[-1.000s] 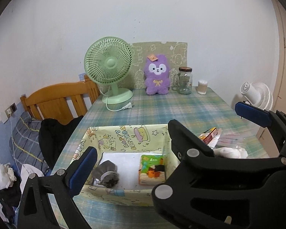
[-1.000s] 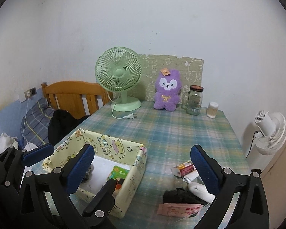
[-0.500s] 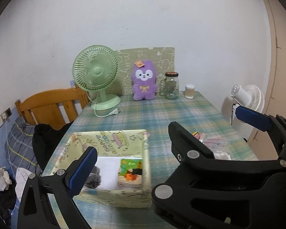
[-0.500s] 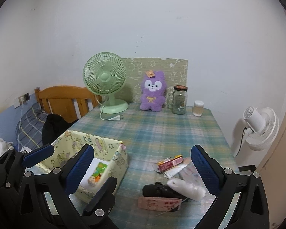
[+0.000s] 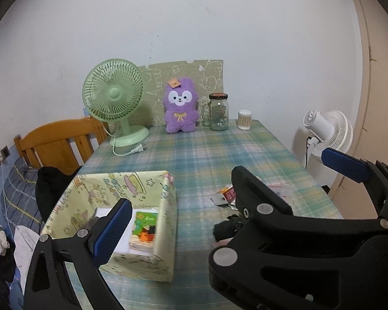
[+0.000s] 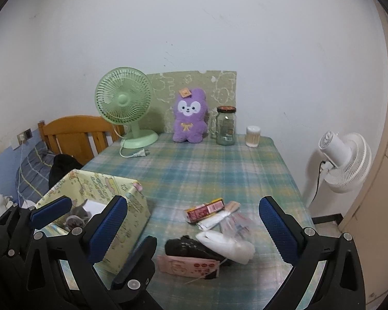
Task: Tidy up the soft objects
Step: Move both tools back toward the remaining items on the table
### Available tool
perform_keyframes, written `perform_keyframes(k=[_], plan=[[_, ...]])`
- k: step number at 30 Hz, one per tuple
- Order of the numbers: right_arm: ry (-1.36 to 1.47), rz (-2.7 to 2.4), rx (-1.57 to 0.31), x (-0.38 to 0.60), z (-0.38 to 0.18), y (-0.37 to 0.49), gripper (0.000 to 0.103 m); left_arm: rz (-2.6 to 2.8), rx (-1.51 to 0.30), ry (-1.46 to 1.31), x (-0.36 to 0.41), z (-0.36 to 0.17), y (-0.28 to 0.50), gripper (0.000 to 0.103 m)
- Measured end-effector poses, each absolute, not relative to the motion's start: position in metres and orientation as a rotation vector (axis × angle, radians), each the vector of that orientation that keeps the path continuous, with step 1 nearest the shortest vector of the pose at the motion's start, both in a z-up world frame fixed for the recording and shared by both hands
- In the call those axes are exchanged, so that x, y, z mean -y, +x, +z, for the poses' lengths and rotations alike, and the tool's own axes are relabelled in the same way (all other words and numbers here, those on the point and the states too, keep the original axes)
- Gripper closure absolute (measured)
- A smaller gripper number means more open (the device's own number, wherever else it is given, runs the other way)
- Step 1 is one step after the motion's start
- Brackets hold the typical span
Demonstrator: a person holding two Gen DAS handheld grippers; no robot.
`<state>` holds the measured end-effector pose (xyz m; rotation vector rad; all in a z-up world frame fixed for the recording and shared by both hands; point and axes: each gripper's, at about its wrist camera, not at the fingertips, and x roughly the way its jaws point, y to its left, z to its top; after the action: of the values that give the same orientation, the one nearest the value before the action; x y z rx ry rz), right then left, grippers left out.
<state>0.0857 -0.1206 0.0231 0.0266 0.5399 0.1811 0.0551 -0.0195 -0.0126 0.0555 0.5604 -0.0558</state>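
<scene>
1. Two grippers up over the table, nothing held. Left wrist view first: left gripper [image 5: 225, 188] has its jaws wide apart, hovering betw. the yellow cartoon-print box [image 5: 165, 222] and the heap of soft stuff. In this view most of the heap hides behind the right gripper's black frame; only a black bundle [image 5: 226, 228] and a red-pink pack [image 5: 227, 192] peek out.
2. Inside the box: a tissue pack [image 5: 143, 231] w/ green-orange print, lying flat. Lettering on it too small to read.
3. Risk here, I'd say: box is light fabric or card, the left finger sits right over its near wall. A careless swing could shove or tip it.
4. Right wrist view: right gripper [image 6: 194, 222] also spread wide, empty, above the heap. Heap = black bundle [image 6: 191, 249], white soft roll [image 6: 227, 245], pink card [image 6: 188, 266], clear crinkly packet [image 6: 236, 223], all touching or overlapping.
5. Risk: closing on one piece likely drags a neighbour along, esp. the pink card tucked under the black bundle. The white roll may squash and slip.
6. Writing: box print has cartoon lettering, unreadable. Red-pink pack [image 6: 205, 209] has print, can't make it out. Jar [image 6: 226, 126] label illegible too.
</scene>
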Motion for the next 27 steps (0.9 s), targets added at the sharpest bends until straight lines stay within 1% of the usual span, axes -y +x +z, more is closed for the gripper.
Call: perform_keyframes(k=[14,27], plan=[[0.048,0.151,-0.561,0.157,-0.007,0.086,0.000,-0.123,-0.622,0.024,0.055,-0.043,0.065,0.003],[0.088,0.154,-0.661,0.174,-0.048,0.106,0.000,-0.094,-0.706,0.049,0.071,-0.079,0.088,0.004]])
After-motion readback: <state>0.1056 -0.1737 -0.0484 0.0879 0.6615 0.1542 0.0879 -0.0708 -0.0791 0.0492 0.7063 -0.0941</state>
